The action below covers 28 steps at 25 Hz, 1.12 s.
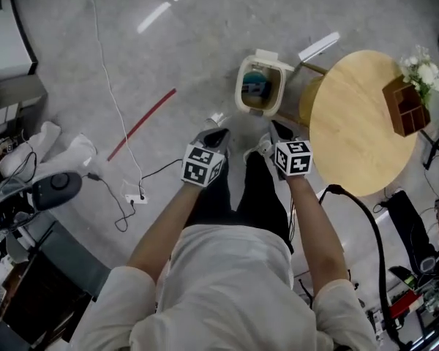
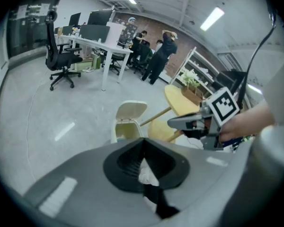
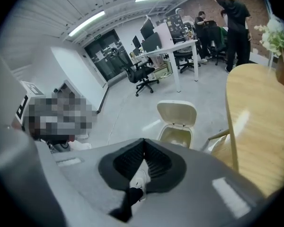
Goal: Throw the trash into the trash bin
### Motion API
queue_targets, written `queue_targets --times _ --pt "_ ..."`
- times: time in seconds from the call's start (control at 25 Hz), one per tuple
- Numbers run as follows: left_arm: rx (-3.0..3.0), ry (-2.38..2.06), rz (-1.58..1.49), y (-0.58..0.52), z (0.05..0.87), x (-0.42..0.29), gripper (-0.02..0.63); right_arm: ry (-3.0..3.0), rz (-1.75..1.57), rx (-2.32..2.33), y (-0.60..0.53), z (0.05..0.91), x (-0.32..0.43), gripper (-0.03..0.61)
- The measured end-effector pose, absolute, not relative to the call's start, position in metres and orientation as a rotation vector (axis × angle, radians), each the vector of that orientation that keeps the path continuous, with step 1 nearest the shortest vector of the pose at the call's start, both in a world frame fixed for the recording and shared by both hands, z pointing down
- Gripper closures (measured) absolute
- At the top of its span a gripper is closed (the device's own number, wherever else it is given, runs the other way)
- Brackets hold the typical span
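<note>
The cream trash bin stands on the grey floor ahead of my feet with its lid flipped up. Something teal lies inside it. Both grippers hang side by side in front of me, a little short of the bin and pointing down towards it. The left gripper has its jaws together with nothing between them. The right gripper is likewise shut and empty. The bin shows just past the left gripper's tips in the left gripper view. It shows past the right gripper too.
A round wooden table stands right of the bin, carrying a wooden organiser and white flowers. A yellow stool sits between bin and table. A red strip and a cable with a power strip lie at left. People stand by desks far off.
</note>
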<state>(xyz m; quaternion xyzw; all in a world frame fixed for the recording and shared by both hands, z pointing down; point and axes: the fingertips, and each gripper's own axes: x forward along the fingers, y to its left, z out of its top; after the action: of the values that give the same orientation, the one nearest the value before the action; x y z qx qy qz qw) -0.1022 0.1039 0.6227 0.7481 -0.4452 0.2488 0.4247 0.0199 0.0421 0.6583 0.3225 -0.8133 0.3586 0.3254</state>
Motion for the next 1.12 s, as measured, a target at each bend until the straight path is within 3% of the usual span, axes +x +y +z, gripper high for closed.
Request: queue_targets --times 1.12 --pt "2.102 -1.073 0.630 0.100 0.463 -0.061 0.609 -2.281 0.826 1.009 0.060 0.474 0.068 0.577"
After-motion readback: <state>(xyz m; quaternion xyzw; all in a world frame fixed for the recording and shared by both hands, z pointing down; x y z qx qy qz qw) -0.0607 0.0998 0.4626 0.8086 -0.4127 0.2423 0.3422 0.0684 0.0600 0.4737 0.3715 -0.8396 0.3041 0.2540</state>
